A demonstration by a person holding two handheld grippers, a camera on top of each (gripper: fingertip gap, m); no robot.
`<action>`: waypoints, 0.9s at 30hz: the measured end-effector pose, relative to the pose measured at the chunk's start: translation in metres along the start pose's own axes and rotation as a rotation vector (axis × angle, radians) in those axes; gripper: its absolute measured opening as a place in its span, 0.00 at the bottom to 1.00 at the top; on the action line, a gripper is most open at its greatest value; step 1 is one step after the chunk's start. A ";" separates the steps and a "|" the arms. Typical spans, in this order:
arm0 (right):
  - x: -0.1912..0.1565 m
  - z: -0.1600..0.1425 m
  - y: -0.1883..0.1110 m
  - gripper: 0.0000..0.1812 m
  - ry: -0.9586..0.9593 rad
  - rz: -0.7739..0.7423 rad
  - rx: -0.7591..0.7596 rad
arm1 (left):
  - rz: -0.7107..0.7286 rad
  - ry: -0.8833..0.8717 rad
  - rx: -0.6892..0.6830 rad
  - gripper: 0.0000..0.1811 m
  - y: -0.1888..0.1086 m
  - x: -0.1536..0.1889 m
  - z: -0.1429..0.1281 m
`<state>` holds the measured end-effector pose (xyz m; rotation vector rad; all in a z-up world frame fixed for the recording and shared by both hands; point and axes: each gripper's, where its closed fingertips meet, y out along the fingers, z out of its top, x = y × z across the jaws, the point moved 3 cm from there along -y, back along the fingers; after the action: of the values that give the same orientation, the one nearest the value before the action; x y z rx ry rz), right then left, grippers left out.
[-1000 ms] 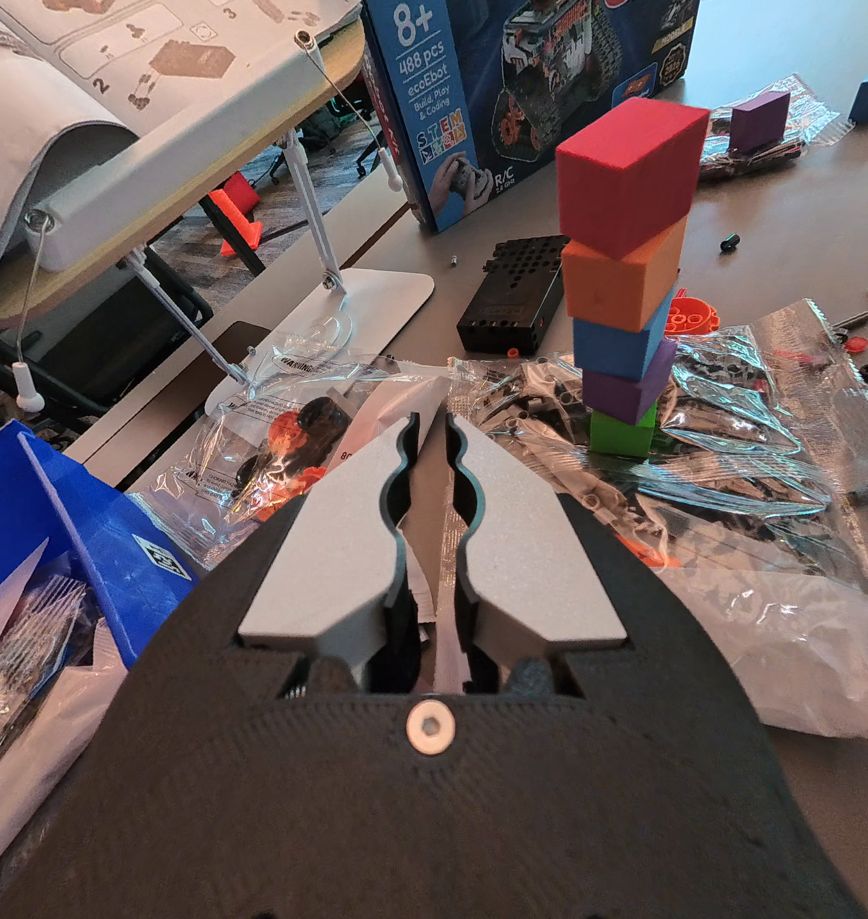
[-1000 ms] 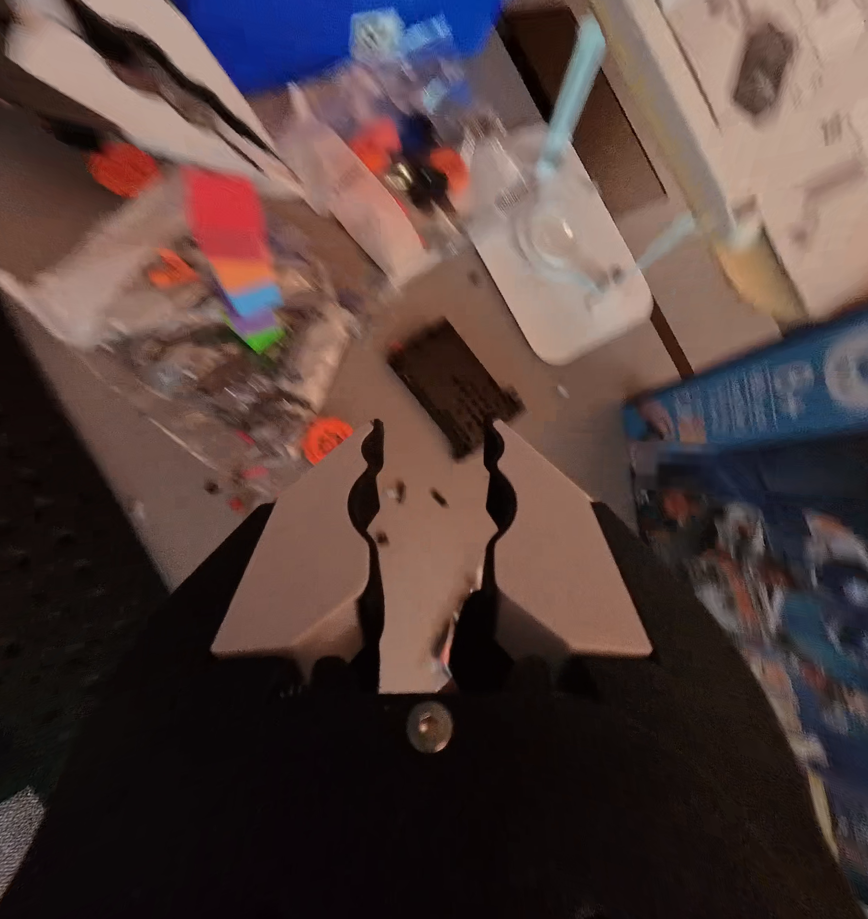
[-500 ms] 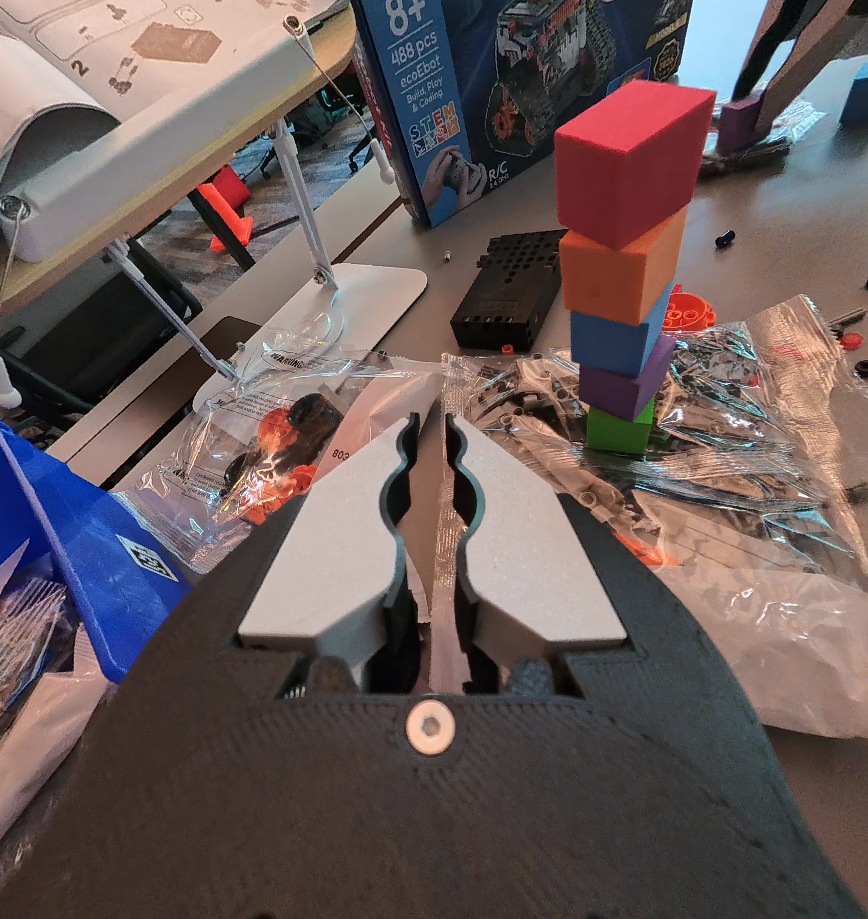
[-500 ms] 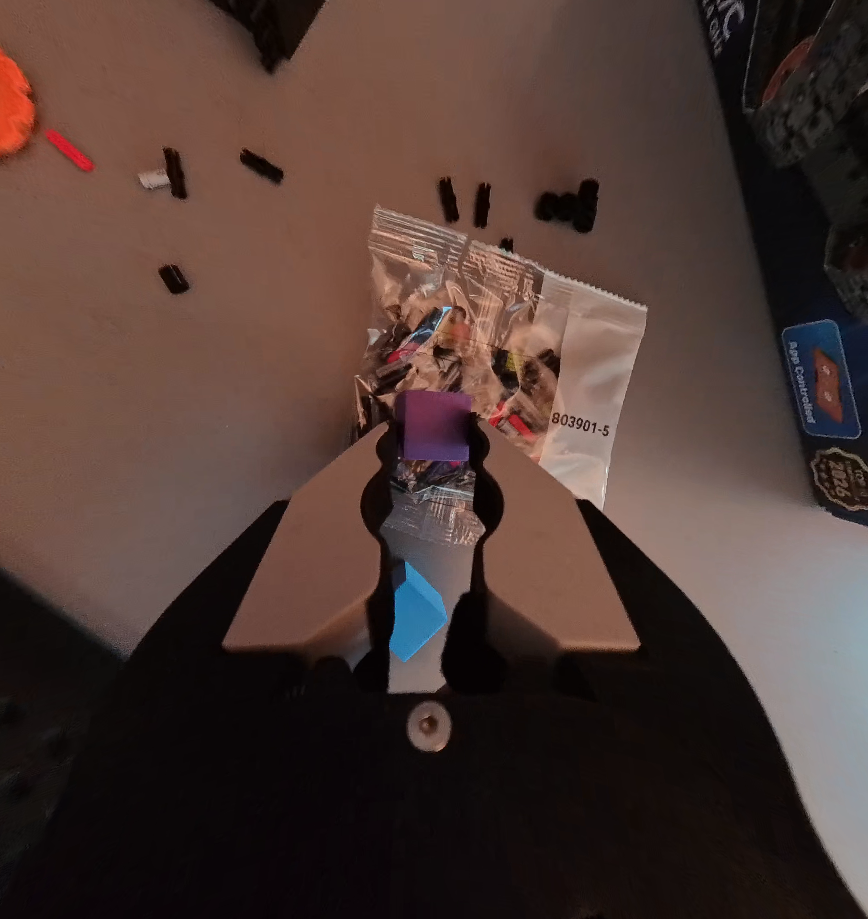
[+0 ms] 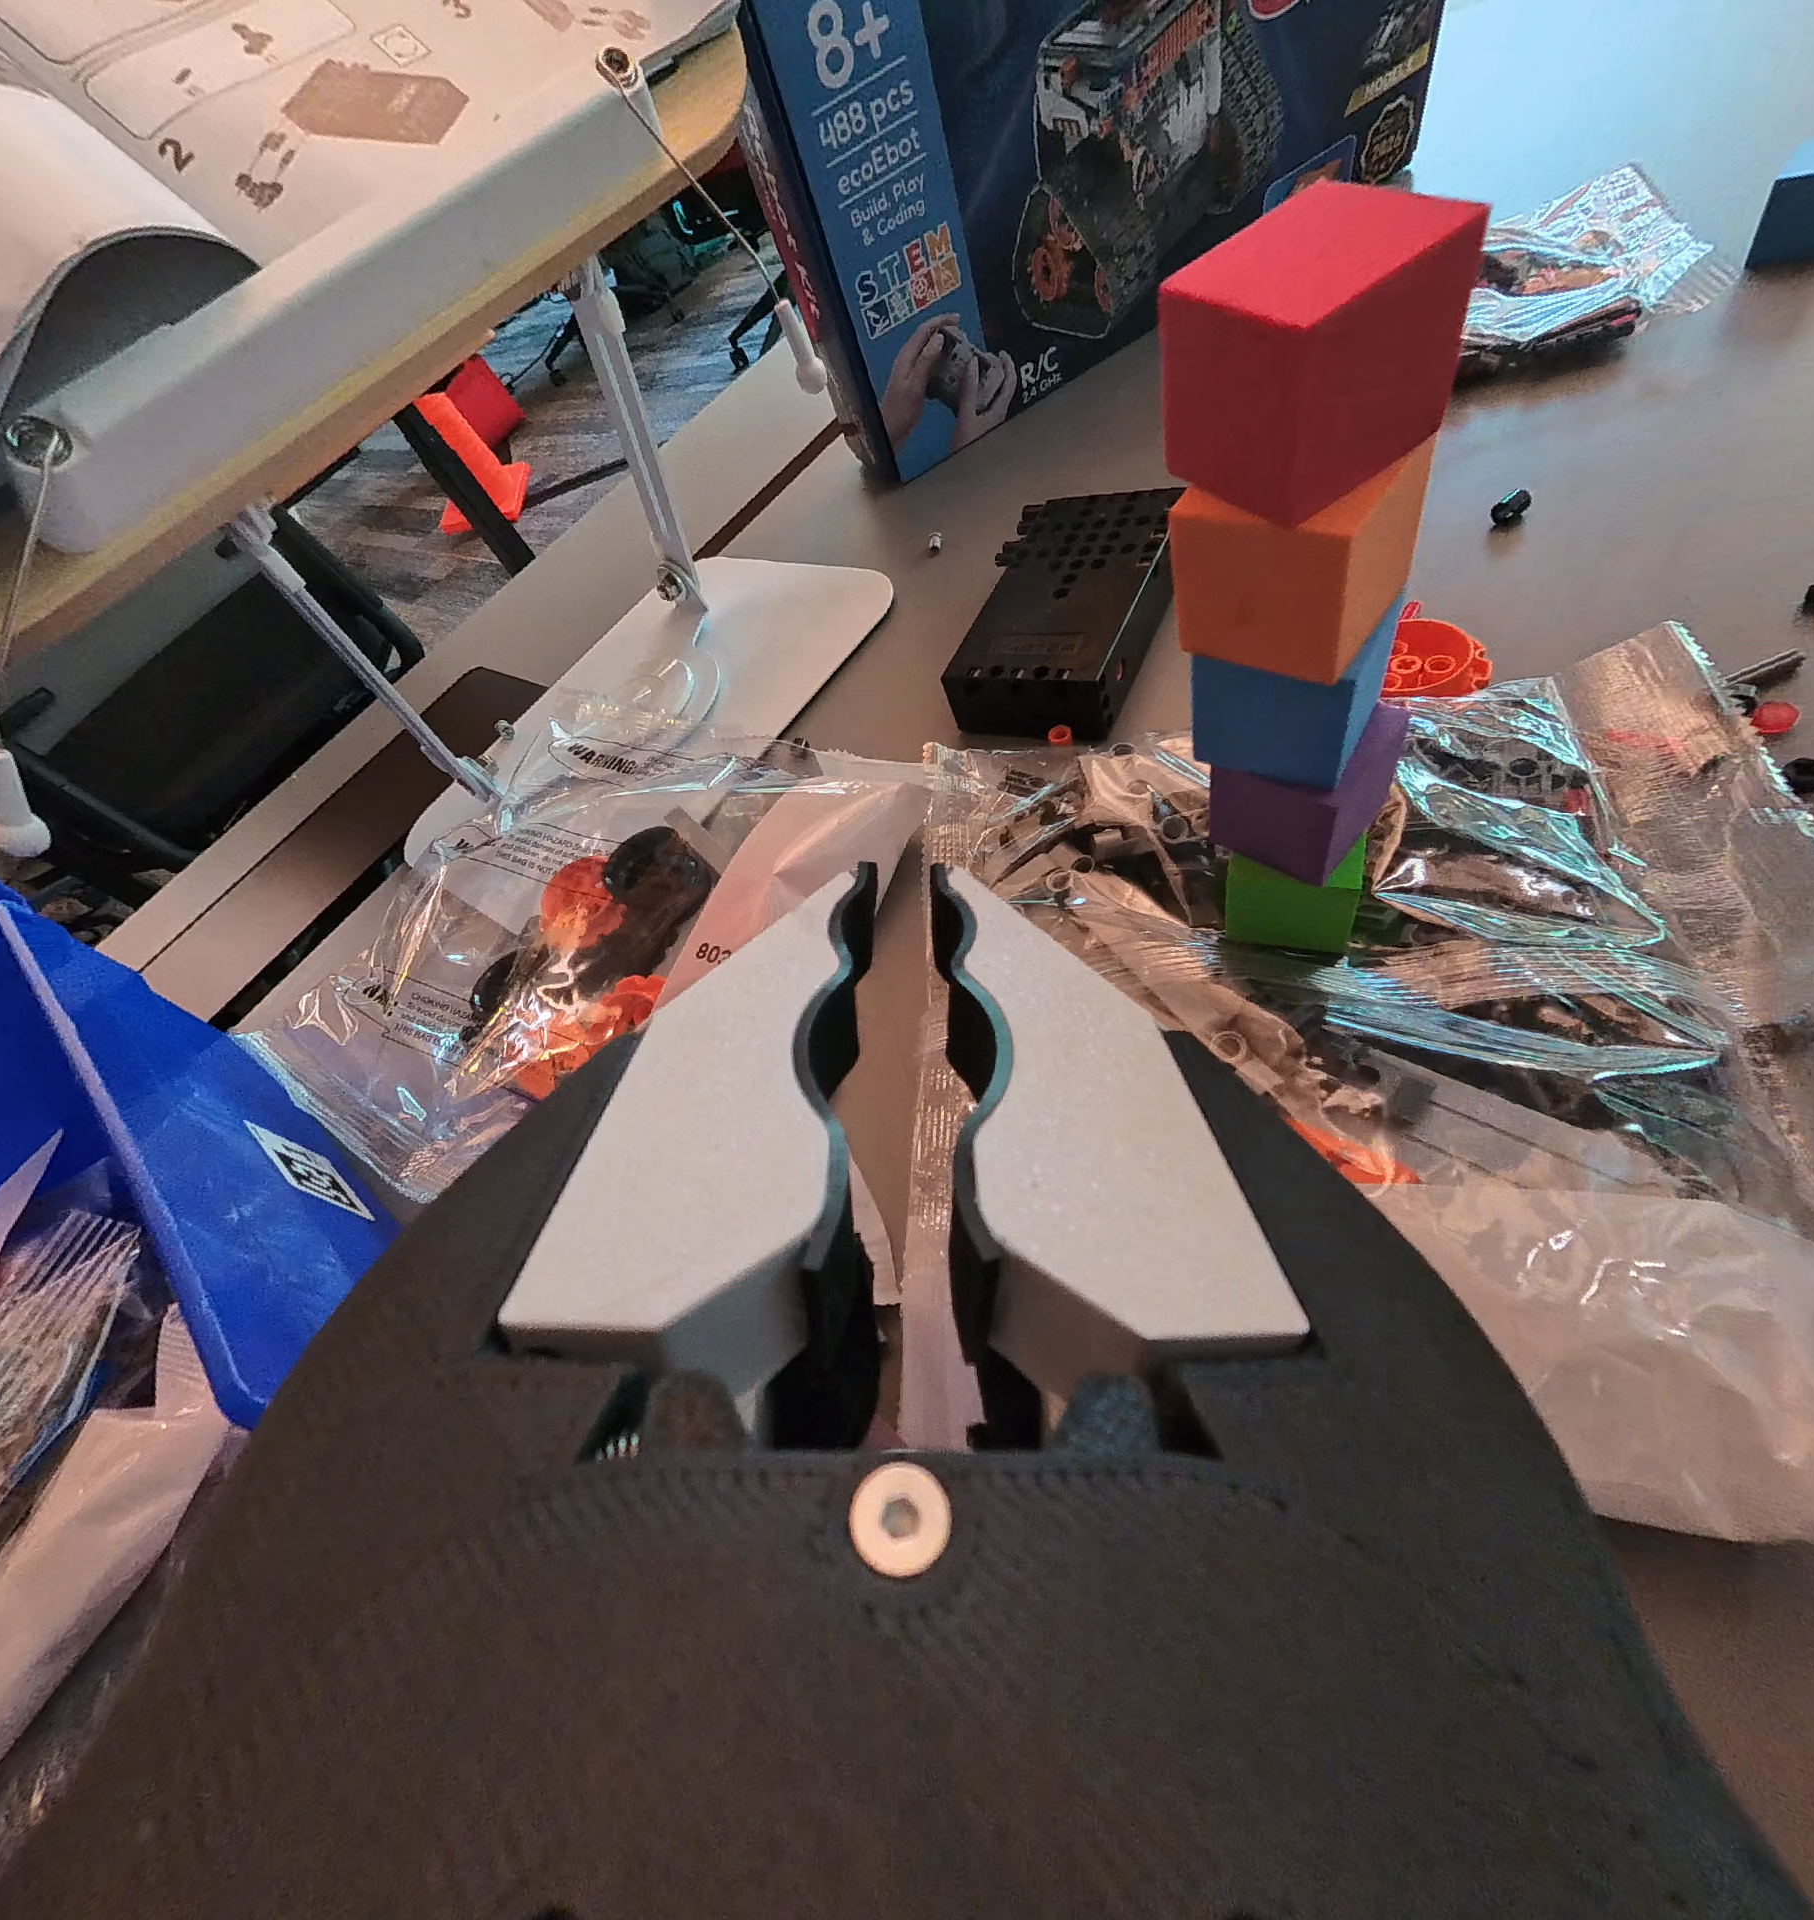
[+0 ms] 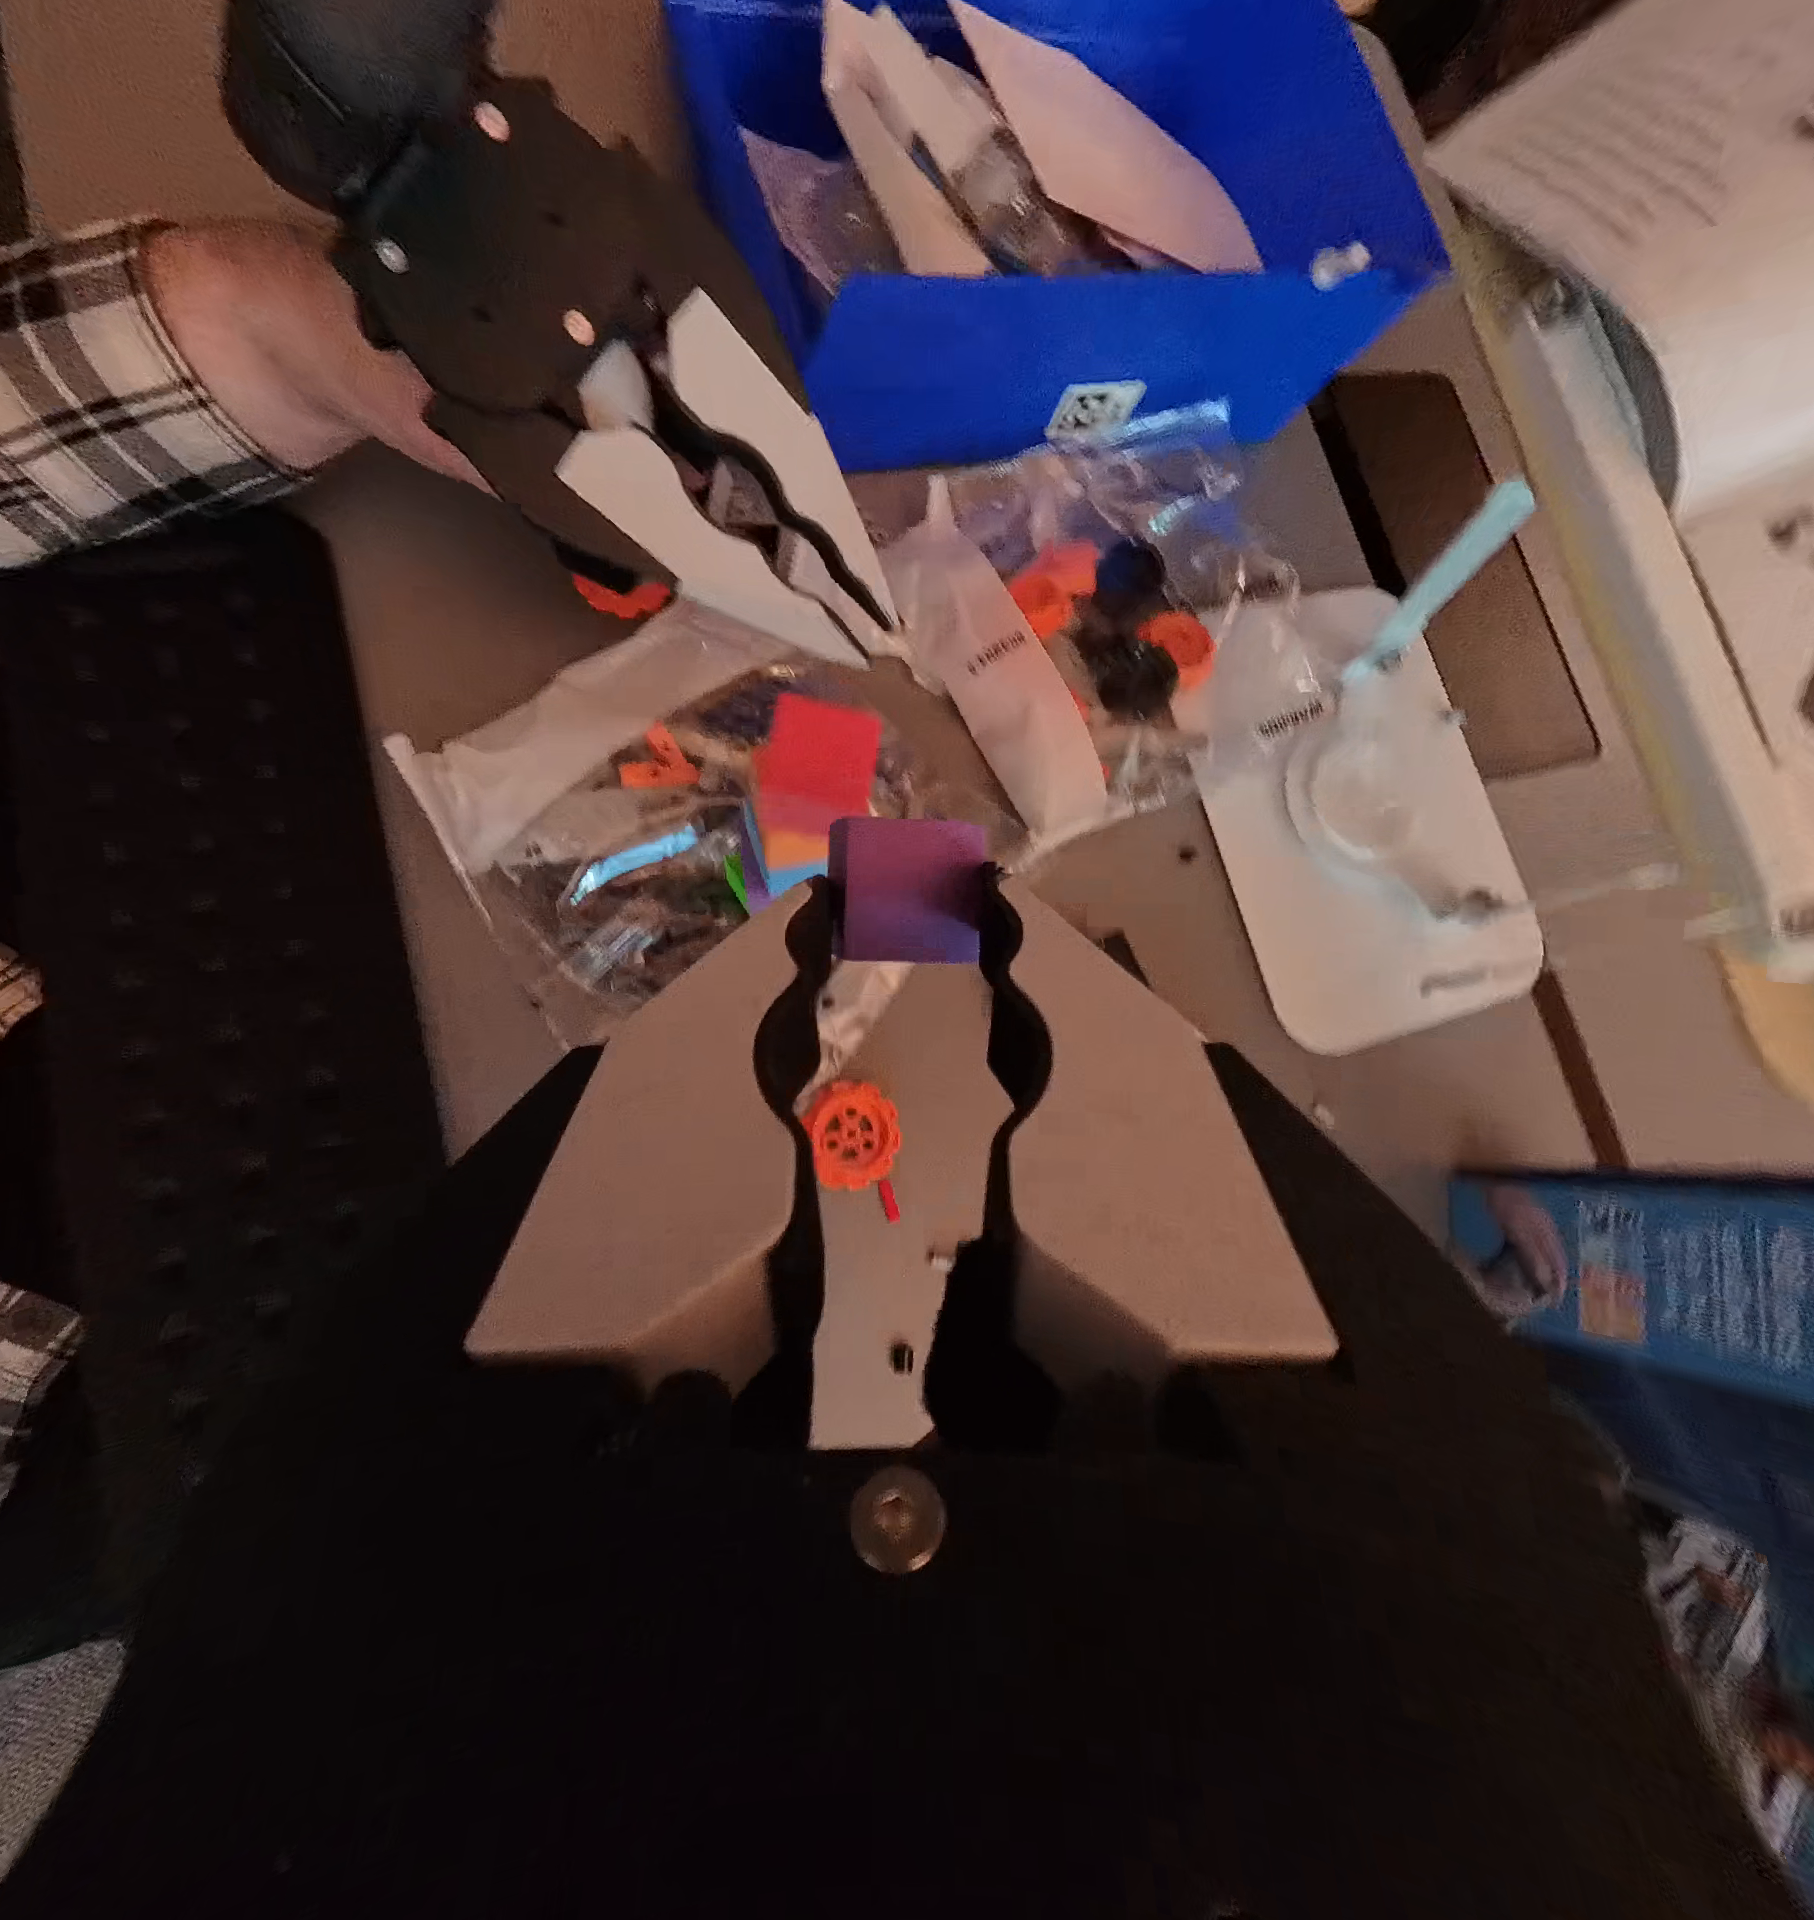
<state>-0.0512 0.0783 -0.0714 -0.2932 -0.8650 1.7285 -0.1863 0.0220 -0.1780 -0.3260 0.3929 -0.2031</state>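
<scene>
Table [image 5: 1661,499]: we see a grey top.
Floor [image 5: 383,488]: patterned carpet, visible beyond the table edge.

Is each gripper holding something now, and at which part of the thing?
The right gripper holds a purple block by two opposite side faces, at its fingertips. The left gripper holds nothing; its fingers are nearly closed above plastic bags.

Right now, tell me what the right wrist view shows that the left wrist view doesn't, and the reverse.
Only the right wrist view: a purple block clamped in the right gripper, and a plaid sleeve. Only the left wrist view: a lone blue block far back and a black perforated part. Both: the block tower, blue bin, and nearly closed left gripper.
</scene>
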 end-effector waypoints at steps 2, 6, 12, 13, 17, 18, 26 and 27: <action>-0.007 0.021 0.012 0.15 -0.048 0.021 -0.019 | 0.001 0.004 0.001 0.05 0.000 0.000 0.001; -0.012 0.037 0.029 0.15 -0.087 0.052 -0.087 | 0.009 0.001 0.006 0.05 -0.002 -0.002 0.002; -0.015 0.031 0.043 0.15 -0.092 0.082 -0.170 | 0.003 0.009 0.005 0.05 -0.002 0.000 0.003; -0.015 0.028 0.045 0.15 -0.098 0.075 -0.188 | 0.002 0.010 0.004 0.05 -0.002 0.000 0.003; -0.018 0.026 0.050 0.15 -0.107 0.078 -0.213 | 0.000 0.009 -0.001 0.05 -0.001 0.001 0.002; -0.018 0.026 0.050 0.17 -0.108 0.079 -0.216 | -0.001 0.008 -0.002 0.05 -0.001 0.001 0.002; -0.010 0.026 0.013 0.23 -0.078 -0.018 -0.108 | 0.007 0.004 0.000 0.05 -0.002 -0.001 0.001; -0.007 0.020 0.003 0.23 -0.061 -0.040 -0.094 | 0.008 0.004 0.001 0.05 -0.002 -0.001 0.002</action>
<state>-0.0629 0.0633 -0.0609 -0.2847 -0.9919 1.6697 -0.1871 0.0208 -0.1750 -0.3232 0.3980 -0.1963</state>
